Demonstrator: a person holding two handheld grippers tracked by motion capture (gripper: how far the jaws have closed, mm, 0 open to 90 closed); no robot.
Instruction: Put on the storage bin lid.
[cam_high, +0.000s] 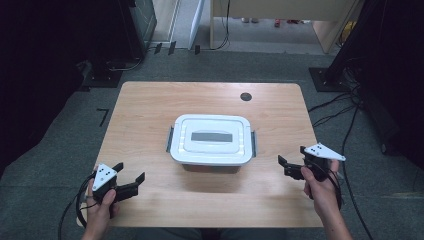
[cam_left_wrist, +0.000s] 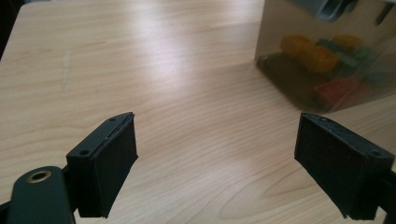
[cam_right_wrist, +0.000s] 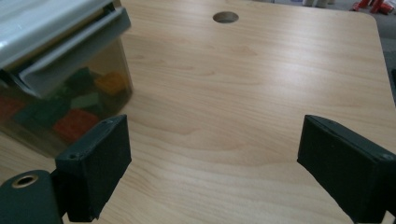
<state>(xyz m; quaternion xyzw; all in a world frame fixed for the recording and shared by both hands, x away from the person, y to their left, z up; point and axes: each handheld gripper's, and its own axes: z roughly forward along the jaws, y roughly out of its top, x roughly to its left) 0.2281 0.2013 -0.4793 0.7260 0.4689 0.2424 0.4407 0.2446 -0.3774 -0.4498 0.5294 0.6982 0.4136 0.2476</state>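
While the lidded box (cam_high: 211, 140) sits between them, left tongs (cam_high: 131, 176) and right tongs (cam_high: 283, 167) gape wide, empty; both angle inward.

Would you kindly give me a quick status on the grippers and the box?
Left gripper and right gripper open, empty, flanking the box. Lidded box mid-table, side latches down, coloured blocks inside. Nothing in the way.

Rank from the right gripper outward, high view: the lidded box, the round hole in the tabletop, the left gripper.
From the right gripper, at the table's right edge, jaws open:
1. lidded box, mid-table, just to its left.
2. round hole, far side of the table, up and left of it.
3. left gripper, near-left corner, past the box.
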